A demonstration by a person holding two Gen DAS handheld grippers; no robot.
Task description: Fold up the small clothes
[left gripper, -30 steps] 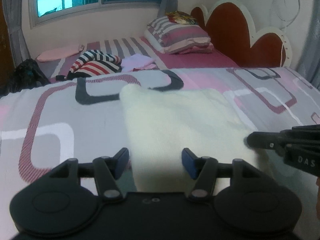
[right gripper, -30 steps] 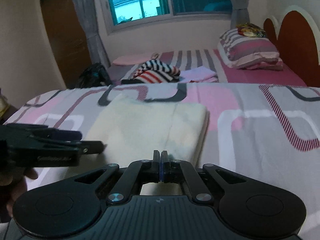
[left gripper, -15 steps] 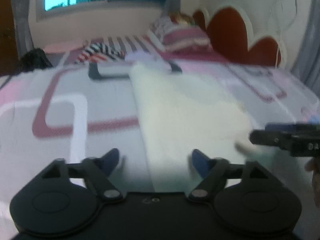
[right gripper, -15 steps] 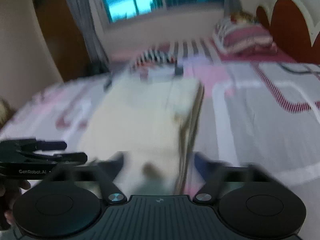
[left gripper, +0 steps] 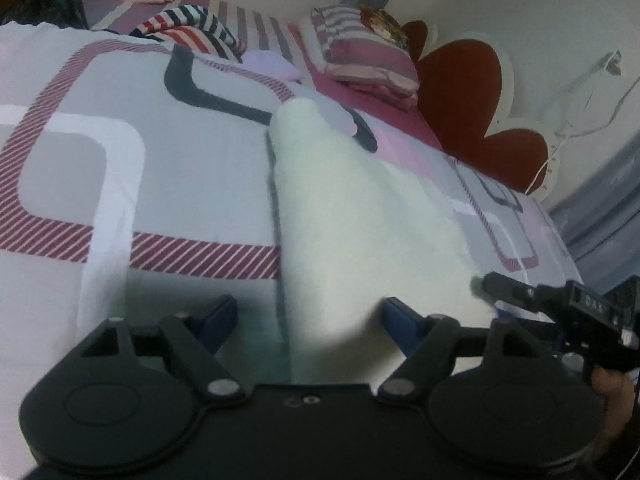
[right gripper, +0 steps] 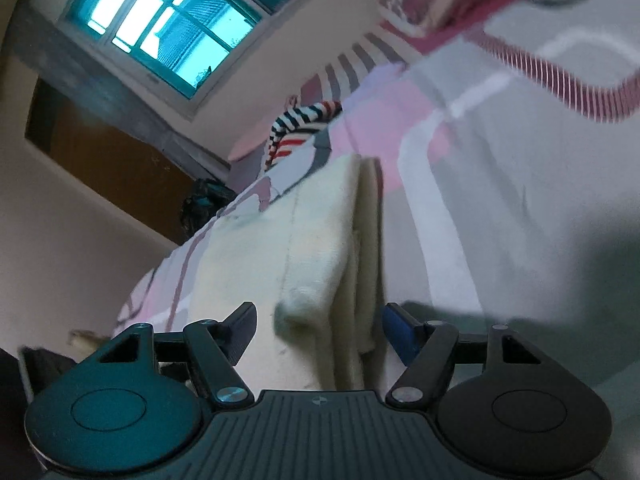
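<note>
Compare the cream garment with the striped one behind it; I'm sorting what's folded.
The cream garment lies flat in neat layers on the near bedspread; the striped garment sits bunched farther back. The cream one is plain; the striped one has red, white and dark bands. The cream one lies by both grippers; the striped one doesn't. Both rest on the bed.

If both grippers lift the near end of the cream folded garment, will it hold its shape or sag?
Probably sag: the cream garment looks like soft fabric with a rounded, drooping corner. Its stacked layers, visible along the side edge, may slide apart. It looks light, lying almost flat on the bedspread.
</note>
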